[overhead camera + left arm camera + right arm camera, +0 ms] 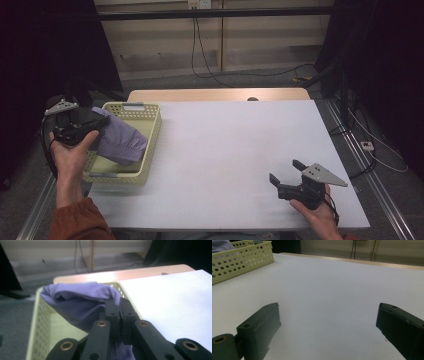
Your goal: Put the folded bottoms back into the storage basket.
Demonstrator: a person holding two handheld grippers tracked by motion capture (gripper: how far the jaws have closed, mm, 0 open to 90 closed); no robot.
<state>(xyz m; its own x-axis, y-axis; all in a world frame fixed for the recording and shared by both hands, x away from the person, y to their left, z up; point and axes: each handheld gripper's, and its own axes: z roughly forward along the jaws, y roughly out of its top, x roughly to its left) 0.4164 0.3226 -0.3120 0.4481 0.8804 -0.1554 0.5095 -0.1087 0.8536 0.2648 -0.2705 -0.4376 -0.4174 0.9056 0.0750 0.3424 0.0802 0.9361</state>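
Left tongs (102, 121) clamped tight on a purple cloth (120, 140), held over the yellow basket (152, 131) at the table's left edge. Cloth draped across the basket's near-left corner, part inside, part bunched above the rim. In the left gripper view, jaws pinched together on a fold of the cloth (77, 302), fabric bulging on both sides and hanging below.

Right tongs (287, 175) resting low near the table's front right, jaws wide apart, nothing between them, well apart from the basket.

Risks, as judged from here:
- Released too early, likely to slump over the rim and slide out onto the floor at the left, since much of the cloth sits near the outer wall.
- Pushed down hard, could tip or shove the light basket, sitting close to the table's edge with nothing bracing it.
- Fabric possibly snagged between the jaws on opening, dragging the cloth back out on withdrawal.
- Trailing cable could catch the basket's handle.

Table (235, 150) covered in a plain white sheet, matte, bare wood showing along the far edge. Grey carpet beyond, pale wall panels, black cables hanging from a socket, dark curtains at both sides, metal rails along the table.
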